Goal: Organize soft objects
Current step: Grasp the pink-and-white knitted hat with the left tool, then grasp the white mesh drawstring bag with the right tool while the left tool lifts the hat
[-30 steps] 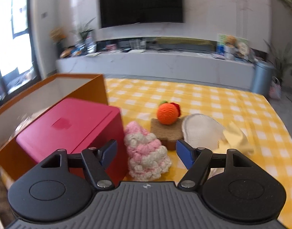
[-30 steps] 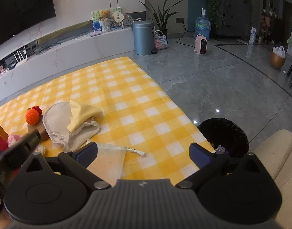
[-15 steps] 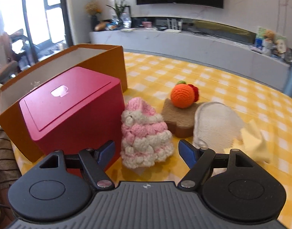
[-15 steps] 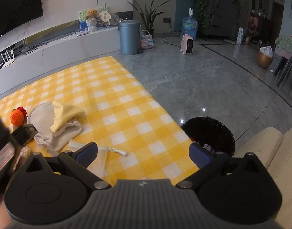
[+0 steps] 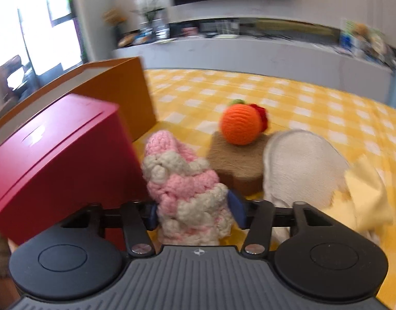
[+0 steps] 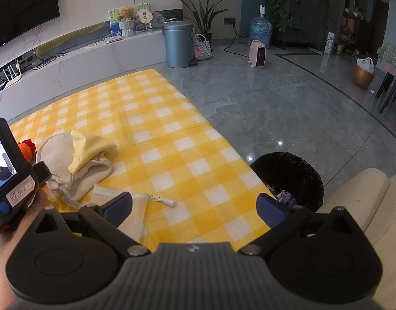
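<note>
Only the left wrist view shows the pink-and-white crocheted piece (image 5: 187, 193), a lumpy cone standing on the yellow checked cloth (image 5: 288, 98) at the near edge of the counter. The left gripper (image 5: 194, 213) has its blue fingers (image 5: 236, 208) against both sides of the cone's base, pinching it. Just left of the cone stands a red box (image 5: 55, 160), with an open orange box (image 5: 115, 87) behind it. Farther off, a crocheted orange ball (image 5: 240, 124) with a red bit at its right sits on a brown fibre pad (image 5: 236, 165). To the right lies a white padded cloth (image 5: 301, 165) with a pale yellow cloth (image 5: 366, 196) over its near right part. This view is blurred.

The right wrist view shows the other side of the scene: the cloth's right edge, grey floor tiles, a black-lined waste bin (image 6: 288, 178) and a cream sofa arm (image 6: 353, 201) at the near right. It also shows a white mesh pouch (image 6: 132, 219) with a zip, lying under the right gripper's left finger. The right gripper (image 6: 194, 208) hangs above the cloth's near edge, fingers spread wide with nothing between them. At the far left of this view the person's left hand (image 6: 19, 222) grips the handle of the other tool, whose small screen faces the camera.
</note>
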{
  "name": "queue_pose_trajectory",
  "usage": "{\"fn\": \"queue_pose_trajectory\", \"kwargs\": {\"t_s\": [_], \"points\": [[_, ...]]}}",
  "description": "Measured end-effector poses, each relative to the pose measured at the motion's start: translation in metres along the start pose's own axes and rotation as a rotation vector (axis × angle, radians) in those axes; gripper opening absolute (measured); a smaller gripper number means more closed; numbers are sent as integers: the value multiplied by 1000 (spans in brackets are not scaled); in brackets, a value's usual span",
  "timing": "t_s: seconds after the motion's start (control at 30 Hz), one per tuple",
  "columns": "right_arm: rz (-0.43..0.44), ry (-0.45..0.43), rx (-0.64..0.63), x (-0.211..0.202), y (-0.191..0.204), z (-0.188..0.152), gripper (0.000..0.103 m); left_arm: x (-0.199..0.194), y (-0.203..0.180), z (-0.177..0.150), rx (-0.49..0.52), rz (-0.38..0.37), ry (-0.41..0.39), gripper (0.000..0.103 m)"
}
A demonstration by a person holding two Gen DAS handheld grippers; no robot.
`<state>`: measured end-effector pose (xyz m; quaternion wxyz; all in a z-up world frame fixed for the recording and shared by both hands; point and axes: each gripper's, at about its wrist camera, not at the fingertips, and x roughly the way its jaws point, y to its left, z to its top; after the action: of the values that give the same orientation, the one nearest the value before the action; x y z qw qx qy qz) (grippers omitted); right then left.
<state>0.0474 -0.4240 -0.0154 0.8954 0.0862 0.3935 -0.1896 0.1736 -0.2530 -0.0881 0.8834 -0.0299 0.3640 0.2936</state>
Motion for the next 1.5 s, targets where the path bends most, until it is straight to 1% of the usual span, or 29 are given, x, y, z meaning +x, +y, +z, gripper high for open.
{"fn": "queue_pose_trajectory", "kwargs": {"t_s": [0.03,0.1,0.17,0.27,0.37,0.5,0.57,0.7,0.77,0.9,0.97,1.0,1.07,1.13,1.17,1.23,1.3,1.37,1.4,1.5], "points": [[-1,2,-3,0,1,0,100,-1,0,-1,26,-16,1,51],[-5,4,-8,1,2,0,100,-5,2,-3,40,-43,-12,43],[-2,4,-12,1,2,0,100,-11,6,-5,53,-83,-14,39],[-3,6,-14,2,3,-1,100,-17,7,-6,126,-131,-12,39],[3,11,-18,3,3,-1,100,-21,13,-10,152,-161,-31,39],[13,11,-28,2,6,-1,100,-30,20,-11,198,-256,-49,37],[22,13,-30,3,7,-2,100,-38,26,-9,201,-291,-75,37],[53,28,-35,7,9,-2,100,-59,42,-2,209,-349,-167,35],[58,42,-40,11,12,-1,100,-65,54,5,190,-403,-179,34],[100,90,-82,25,30,2,100,-71,80,30,172,-508,-148,34],[81,133,-113,37,43,2,100,-72,95,43,151,-570,-113,34],[86,148,-117,41,48,3,100,-72,103,48,140,-603,-94,34],[128,168,-86,48,54,5,100,-69,120,58,112,-668,-54,34],[153,185,-36,55,60,6,100,-66,134,64,87,-715,-27,34],[154,198,-22,59,63,5,100,-65,140,66,80,-735,-19,34],[128,244,-23,71,70,2,100,-63,149,68,66,-770,-9,34],[132,295,-2,82,74,-1,100,-62,156,67,62,-800,-6,34],[151,326,33,90,75,-5,100,-62,164,68,53,-838,-18,34],[142,335,33,93,78,-6,100,-62,167,68,75,-859,-34,34],[135,375,-15,101,88,-12,100,-67,171,66,185,-913,-101,34]]}}
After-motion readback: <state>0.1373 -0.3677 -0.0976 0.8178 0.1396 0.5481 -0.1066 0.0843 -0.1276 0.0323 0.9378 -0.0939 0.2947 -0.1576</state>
